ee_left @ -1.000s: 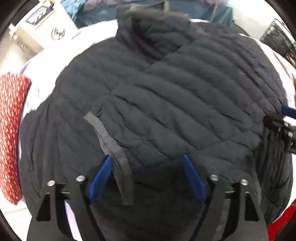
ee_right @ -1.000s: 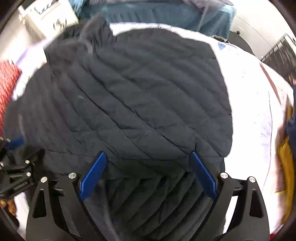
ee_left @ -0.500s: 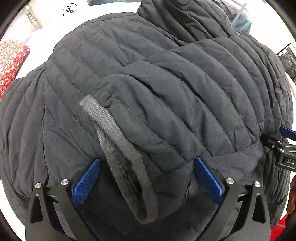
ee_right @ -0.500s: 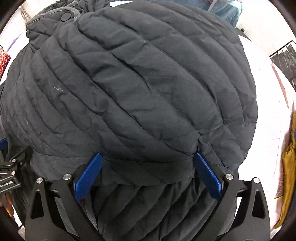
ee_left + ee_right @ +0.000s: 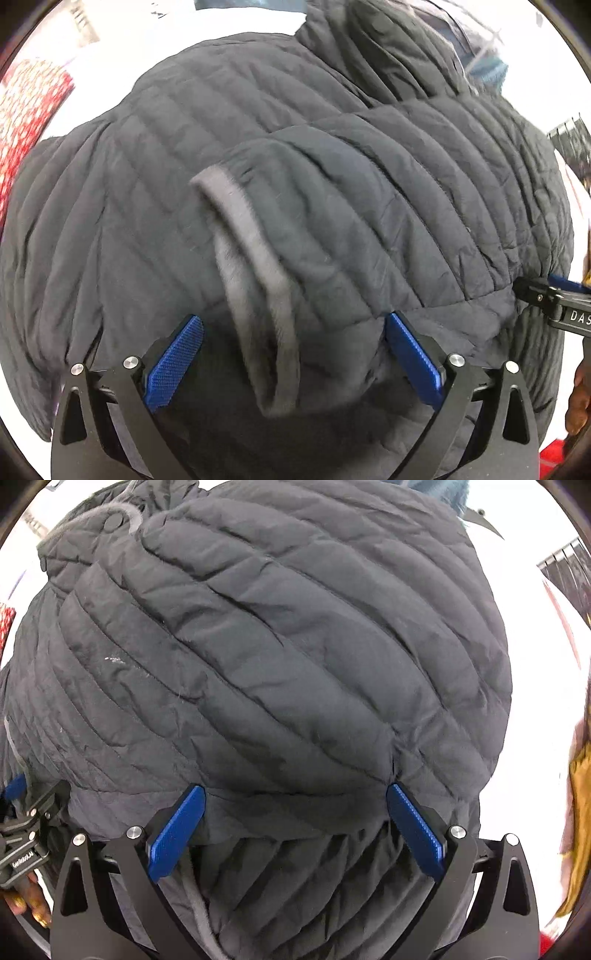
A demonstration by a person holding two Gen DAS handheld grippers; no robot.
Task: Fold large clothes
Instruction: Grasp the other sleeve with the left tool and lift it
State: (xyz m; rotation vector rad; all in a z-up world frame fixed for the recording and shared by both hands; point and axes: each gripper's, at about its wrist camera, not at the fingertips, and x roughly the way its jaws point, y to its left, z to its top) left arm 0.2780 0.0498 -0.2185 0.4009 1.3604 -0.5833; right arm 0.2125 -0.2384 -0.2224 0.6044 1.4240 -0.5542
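White surface [image 5: 532, 686]: carries the garment; bare white shows past the jacket's far and right edges in both wrist views.

Quilted jacket [image 5: 280, 657], black, padded in horizontal channels: spread over most of the surface, one panel folded over another, collar with a snap at the far left in the right wrist view. The near hem bunches between both sets of fingers.

Left gripper [image 5: 293, 363]: blue pads spread wide apart, released, jacket fabric lying between them but not pinched. Its camera image is blurred.

Right gripper [image 5: 295, 827]: blue pads likewise wide apart, released, resting at the folded panel's near edge.

Grey strap [image 5: 255, 280]: flat woven loop attached to the folded panel's edge, hanging down between the left gripper's fingers.

Red patterned cloth [image 5: 26, 110]: at the surface's far left edge.

Yellow cloth [image 5: 578, 812]: at the right edge.
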